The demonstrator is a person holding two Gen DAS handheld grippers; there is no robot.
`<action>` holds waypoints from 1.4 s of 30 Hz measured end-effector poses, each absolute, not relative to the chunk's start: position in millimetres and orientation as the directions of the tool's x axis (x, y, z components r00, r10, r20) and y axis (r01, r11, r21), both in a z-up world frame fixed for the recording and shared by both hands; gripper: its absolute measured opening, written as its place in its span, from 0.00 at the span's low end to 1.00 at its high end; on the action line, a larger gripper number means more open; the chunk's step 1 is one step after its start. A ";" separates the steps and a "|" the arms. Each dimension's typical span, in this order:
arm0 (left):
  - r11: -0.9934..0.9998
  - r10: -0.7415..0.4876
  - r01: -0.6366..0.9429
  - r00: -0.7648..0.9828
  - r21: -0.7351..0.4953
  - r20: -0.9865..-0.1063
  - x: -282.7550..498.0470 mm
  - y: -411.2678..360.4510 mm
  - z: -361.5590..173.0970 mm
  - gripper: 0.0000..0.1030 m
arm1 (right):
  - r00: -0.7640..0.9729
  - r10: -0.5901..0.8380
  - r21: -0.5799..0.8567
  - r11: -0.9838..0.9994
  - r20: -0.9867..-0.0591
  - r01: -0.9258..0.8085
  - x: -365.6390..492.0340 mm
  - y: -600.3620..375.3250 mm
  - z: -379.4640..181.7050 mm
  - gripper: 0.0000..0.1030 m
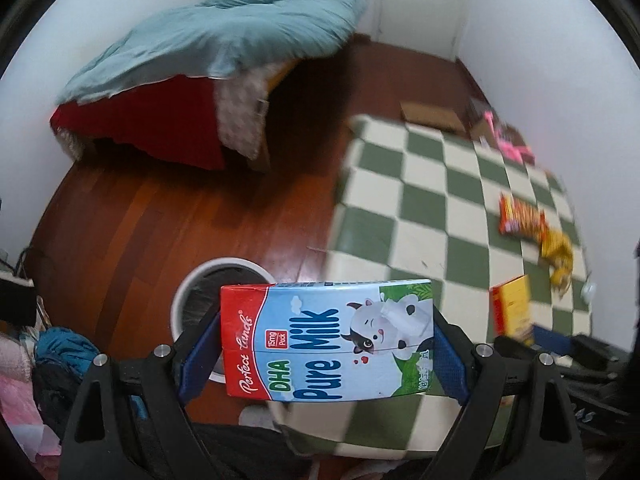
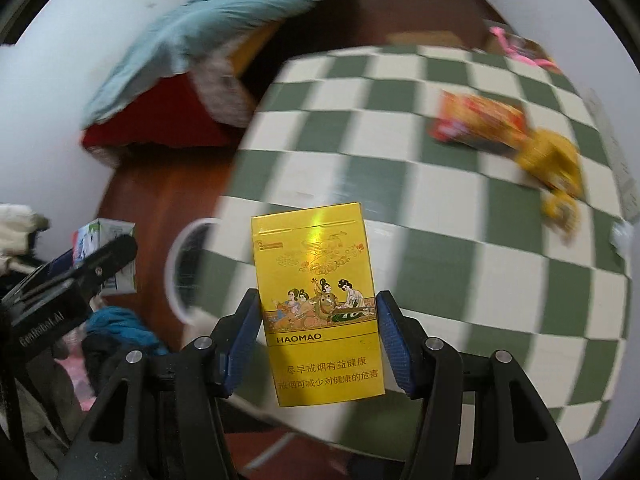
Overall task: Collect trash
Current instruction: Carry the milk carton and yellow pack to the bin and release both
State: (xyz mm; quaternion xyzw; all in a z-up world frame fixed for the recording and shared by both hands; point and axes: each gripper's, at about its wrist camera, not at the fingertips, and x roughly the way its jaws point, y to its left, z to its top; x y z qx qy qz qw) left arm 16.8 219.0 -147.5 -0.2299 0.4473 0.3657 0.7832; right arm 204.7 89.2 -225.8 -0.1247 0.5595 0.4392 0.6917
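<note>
My left gripper point(image 1: 326, 354) is shut on a blue and red milk carton point(image 1: 326, 340), held sideways just in front of and above a white round bin point(image 1: 208, 276) on the wood floor. My right gripper point(image 2: 316, 344) is shut on a yellow cigarette pack point(image 2: 320, 312), held upright over the edge of the checkered table point(image 2: 440, 200); the bin's rim point(image 2: 176, 264) shows to its left. The pack also shows in the left wrist view point(image 1: 512, 308). The left gripper with the carton point(image 2: 104, 256) shows at the left. An orange snack wrapper point(image 2: 480, 124) and a yellow wrapper point(image 2: 556, 168) lie on the table.
A bed with a teal blanket point(image 1: 224, 36) and a red sheet point(image 1: 160, 120) stands behind. Clothes point(image 1: 48, 360) are piled at the left on the floor. A cardboard piece point(image 1: 432, 114) and pink items point(image 1: 508, 140) lie at the table's far edge.
</note>
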 end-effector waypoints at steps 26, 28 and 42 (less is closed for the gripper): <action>0.248 0.028 -0.934 0.271 -0.256 -0.962 -140.1 446.2 -339.2 0.98 | -0.219 0.118 0.249 0.427 -0.969 -0.869 59.0 419.6 -392.3 0.59; 0.252 0.063 -0.948 0.219 -0.197 -0.974 -148.6 442.2 -338.8 0.98 | -0.226 0.093 0.244 0.423 -0.970 -0.873 53.9 428.5 -406.0 0.61; 0.278 0.209 -0.960 0.043 0.017 -0.977 -182.3 387.5 -315.7 0.98 | -0.172 0.070 0.186 0.360 -0.983 -0.914 31.8 407.9 -393.4 1.00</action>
